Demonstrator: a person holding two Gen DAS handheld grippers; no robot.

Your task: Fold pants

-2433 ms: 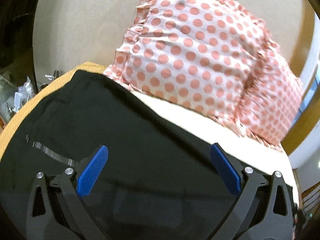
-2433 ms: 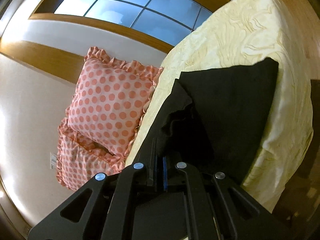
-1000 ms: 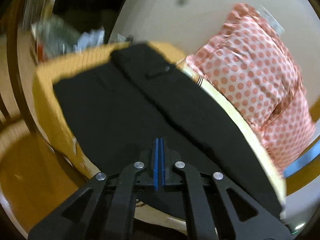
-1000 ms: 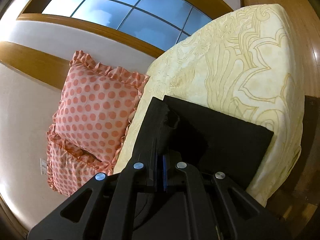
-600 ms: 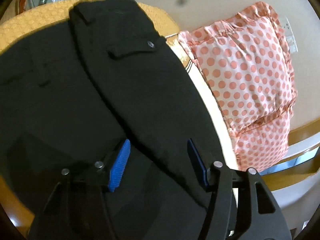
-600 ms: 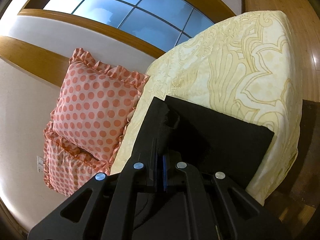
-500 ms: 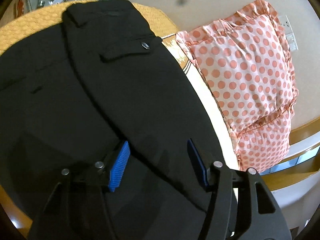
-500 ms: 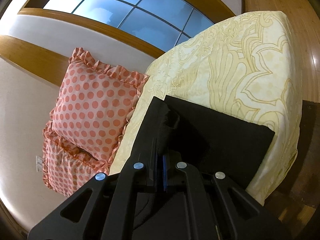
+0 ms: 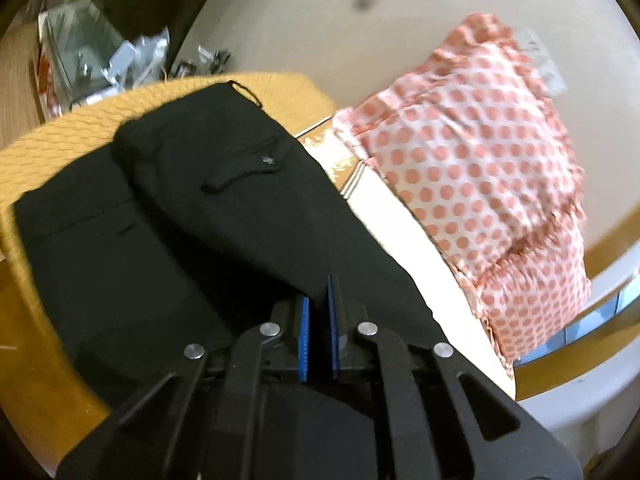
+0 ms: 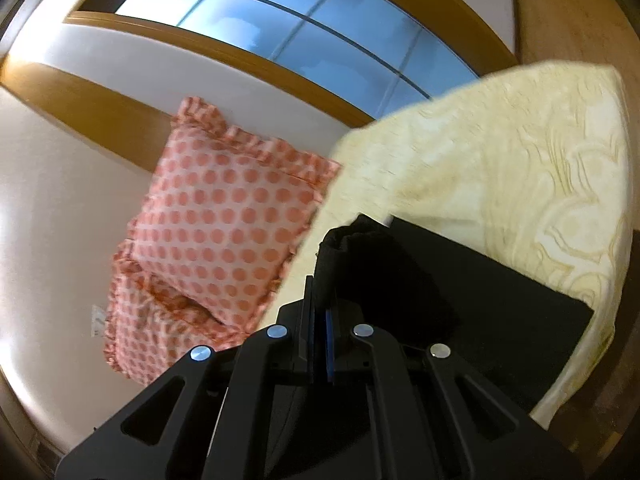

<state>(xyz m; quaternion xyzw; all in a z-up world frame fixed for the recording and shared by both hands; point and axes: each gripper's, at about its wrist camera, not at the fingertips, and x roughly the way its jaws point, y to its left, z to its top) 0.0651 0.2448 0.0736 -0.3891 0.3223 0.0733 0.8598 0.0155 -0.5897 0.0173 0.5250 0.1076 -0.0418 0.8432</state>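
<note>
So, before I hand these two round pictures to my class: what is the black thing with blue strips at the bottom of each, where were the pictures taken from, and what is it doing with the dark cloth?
No robot here: a person holds a two-fingered tool in each hand, and a wide-angle camera on each tool looks forward along its fingers, which bends the picture round. The black frame is the tool; the blue strips are its finger pads.

The left-hand view shows the left gripper closing on a fold of the black pants, with the cloth between its pads. The pants lie spread on a bed, back pocket up.

The right-hand view shows the right gripper shut on the other end of the pants, bunched at its fingers. A spotted pillow leans against the wall, under a window.
</note>
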